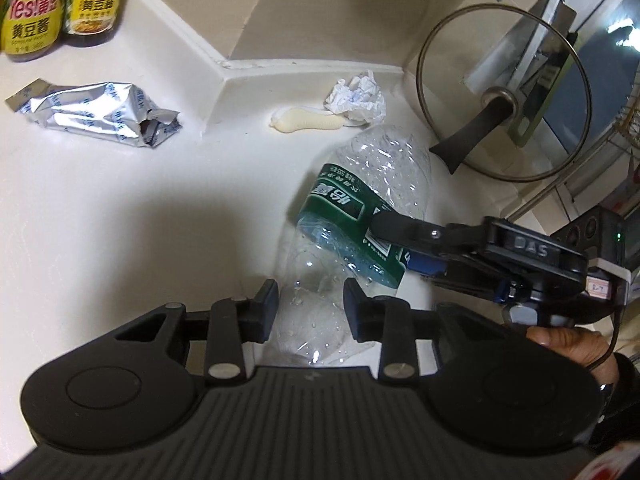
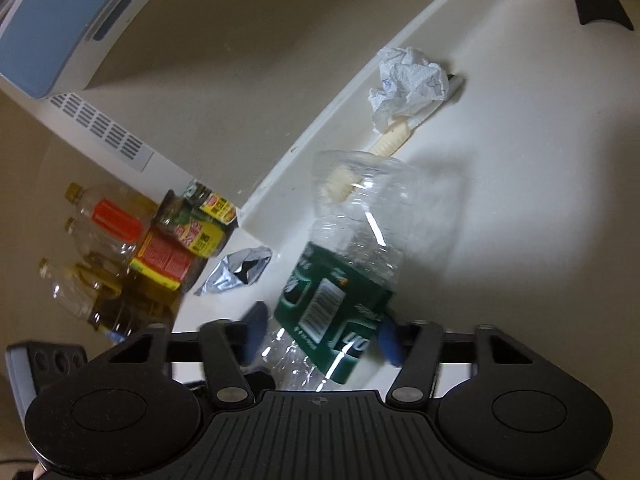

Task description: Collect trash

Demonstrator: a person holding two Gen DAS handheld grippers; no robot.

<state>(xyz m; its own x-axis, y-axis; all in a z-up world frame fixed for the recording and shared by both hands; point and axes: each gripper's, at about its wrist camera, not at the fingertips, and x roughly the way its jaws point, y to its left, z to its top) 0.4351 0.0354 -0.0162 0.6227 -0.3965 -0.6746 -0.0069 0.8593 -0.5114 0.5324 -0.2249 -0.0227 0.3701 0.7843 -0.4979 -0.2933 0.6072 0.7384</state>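
A crushed clear plastic bottle [image 1: 380,160] with a green label lies tilted over the white counter [image 1: 100,220]. My left gripper [image 1: 311,306] is shut on its clear lower end, a pad against each side. My right gripper [image 1: 396,242] comes in from the right and is clamped across the label. In the right wrist view the bottle [image 2: 352,220] runs away from my right gripper [image 2: 322,336], label between the blue pads. Other trash on the counter: crumpled white paper [image 1: 356,98] [image 2: 408,80], a cream ribbed piece [image 1: 306,120] [image 2: 390,140] and a torn silver foil wrapper [image 1: 96,114] [image 2: 240,270].
Two sauce jars [image 1: 60,4] stand at the back left, with oil bottles [image 2: 108,224] beside them. A glass pot lid [image 1: 504,92] leans on the wall at the right. A person's hand [image 1: 568,348] holds the right gripper. A white and blue appliance [image 2: 60,20] hangs above.
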